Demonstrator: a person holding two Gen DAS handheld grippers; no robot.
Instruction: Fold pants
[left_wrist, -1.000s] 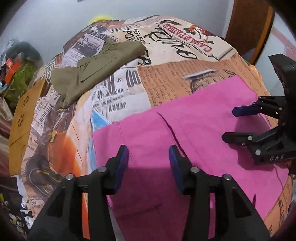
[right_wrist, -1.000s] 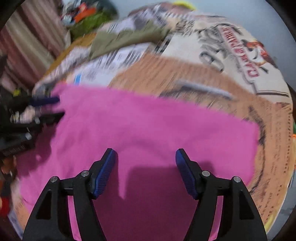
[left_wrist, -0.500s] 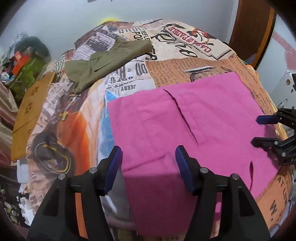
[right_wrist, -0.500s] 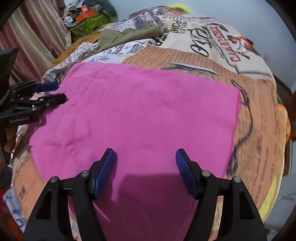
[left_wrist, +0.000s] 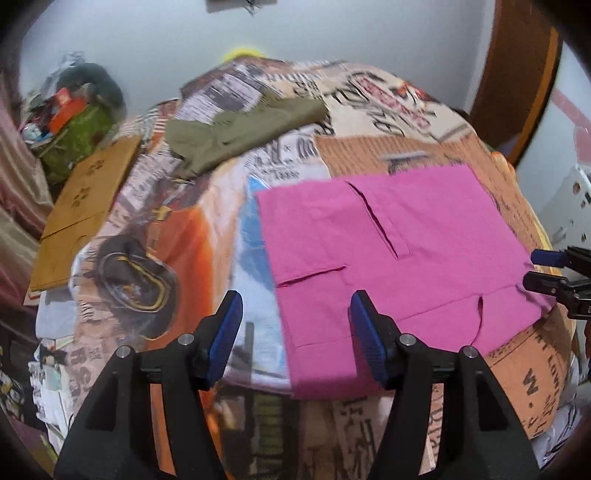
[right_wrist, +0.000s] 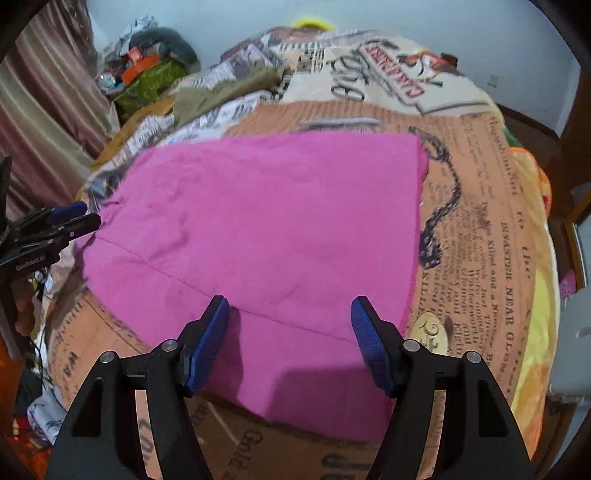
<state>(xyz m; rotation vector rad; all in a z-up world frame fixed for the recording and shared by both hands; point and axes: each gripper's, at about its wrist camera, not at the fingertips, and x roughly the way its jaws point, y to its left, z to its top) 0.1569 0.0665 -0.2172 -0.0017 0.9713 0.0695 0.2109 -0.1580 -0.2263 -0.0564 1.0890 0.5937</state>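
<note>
The pink pants (left_wrist: 391, 258) lie folded flat as a rough rectangle on the newspaper-print bedspread (left_wrist: 207, 236). My left gripper (left_wrist: 295, 336) is open and empty, hovering above the pants' near left corner. The pants fill the middle of the right wrist view (right_wrist: 266, 229). My right gripper (right_wrist: 290, 343) is open and empty above their near edge. The right gripper shows at the right edge of the left wrist view (left_wrist: 546, 271), beside the pants' right corner. The left gripper shows at the left edge of the right wrist view (right_wrist: 74, 221).
Olive-green pants (left_wrist: 240, 133) lie folded at the far left of the bed. A brown cardboard sheet (left_wrist: 81, 206) and a pile of clutter (left_wrist: 74, 122) sit off the bed's left side. A wooden door frame (left_wrist: 517, 74) stands at the back right.
Both grippers have pulled back and up from the pink pants, which now lie further off. Both stay open and empty; the pants lie still.
</note>
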